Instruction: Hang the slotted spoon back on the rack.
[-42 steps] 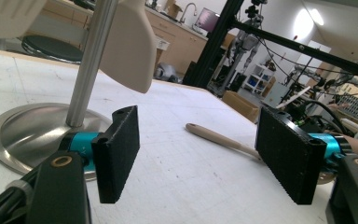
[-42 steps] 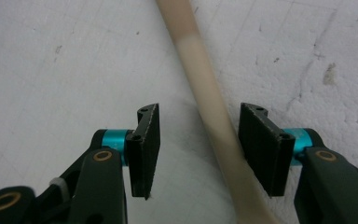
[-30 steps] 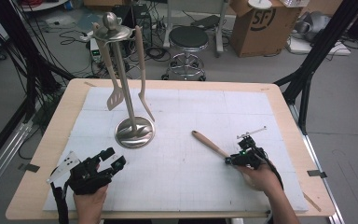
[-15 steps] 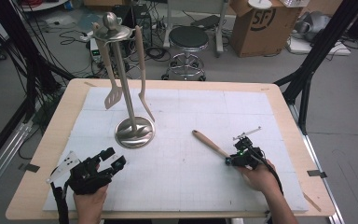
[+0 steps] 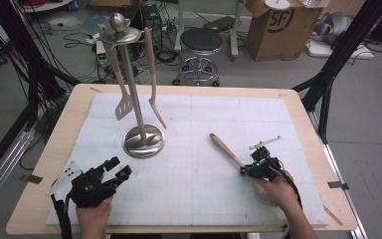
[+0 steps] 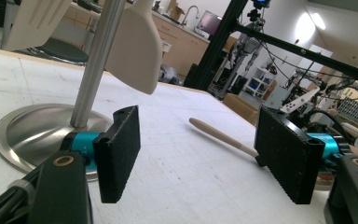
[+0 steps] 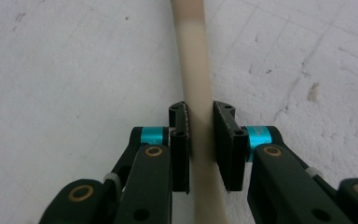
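White gridded matting covers the pale wooden worktop, its surface scuffed and speckled with small dark marks in the right gripper view. Compared with a second ago, the right gripper has just been closing its jaws, and now the two flat black pads clench the handle of a wooden spoon, pressing it from either side; both hands sit where they were, and nothing on the worktop has shifted. That spoon has a smooth, round, cream-coloured handle that lies flat on the matting at the right of the worktop, pointing away from the hand toward the middle; its bowl end is hidden under the hand. The left gripper rests low at the near left corner, its jaws spread apart with nothing between the rough, rectangular black pads, as before. Just beyond it stands a utensil stand of brushed metal with a broad round base, a slim upright pole and a knob on top. From its arms hang a slotted turner and a solid spatula, both matt beige and flat-bladed, clear of the matting.
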A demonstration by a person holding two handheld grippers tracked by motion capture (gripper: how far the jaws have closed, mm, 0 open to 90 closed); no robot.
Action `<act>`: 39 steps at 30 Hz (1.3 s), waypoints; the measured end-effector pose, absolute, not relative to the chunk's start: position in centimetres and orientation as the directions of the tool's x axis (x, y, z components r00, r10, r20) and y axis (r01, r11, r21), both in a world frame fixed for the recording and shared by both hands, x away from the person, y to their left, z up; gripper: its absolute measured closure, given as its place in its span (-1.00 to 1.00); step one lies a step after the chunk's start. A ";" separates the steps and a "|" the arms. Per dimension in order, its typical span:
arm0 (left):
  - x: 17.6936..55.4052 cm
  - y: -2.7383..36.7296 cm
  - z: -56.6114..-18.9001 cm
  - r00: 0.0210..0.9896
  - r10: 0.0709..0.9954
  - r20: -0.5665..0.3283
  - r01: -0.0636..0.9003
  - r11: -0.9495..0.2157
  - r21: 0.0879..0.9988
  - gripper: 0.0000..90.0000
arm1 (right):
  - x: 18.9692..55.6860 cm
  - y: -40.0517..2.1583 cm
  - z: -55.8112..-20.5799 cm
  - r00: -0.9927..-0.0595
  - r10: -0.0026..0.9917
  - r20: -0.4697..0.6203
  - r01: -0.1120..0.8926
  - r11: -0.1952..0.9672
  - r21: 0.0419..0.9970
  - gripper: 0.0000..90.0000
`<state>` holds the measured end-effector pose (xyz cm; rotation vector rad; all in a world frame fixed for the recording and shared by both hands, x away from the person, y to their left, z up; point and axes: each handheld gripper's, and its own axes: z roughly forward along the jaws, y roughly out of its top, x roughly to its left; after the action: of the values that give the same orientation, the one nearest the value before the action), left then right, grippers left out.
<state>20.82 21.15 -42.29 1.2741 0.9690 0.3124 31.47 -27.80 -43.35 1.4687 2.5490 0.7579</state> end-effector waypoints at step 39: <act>20.4 22.0 -42.1 0.569 0.698 -0.434 0.280 0.332 0.901 -0.28 | 30.3 -21.1 -37.8 -0.685 0.672 0.281 0.633 0.357 0.687 0.76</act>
<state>20.42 21.95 -42.10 1.2479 0.9812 0.3399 30.32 -21.07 -37.83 1.2255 2.5474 1.2550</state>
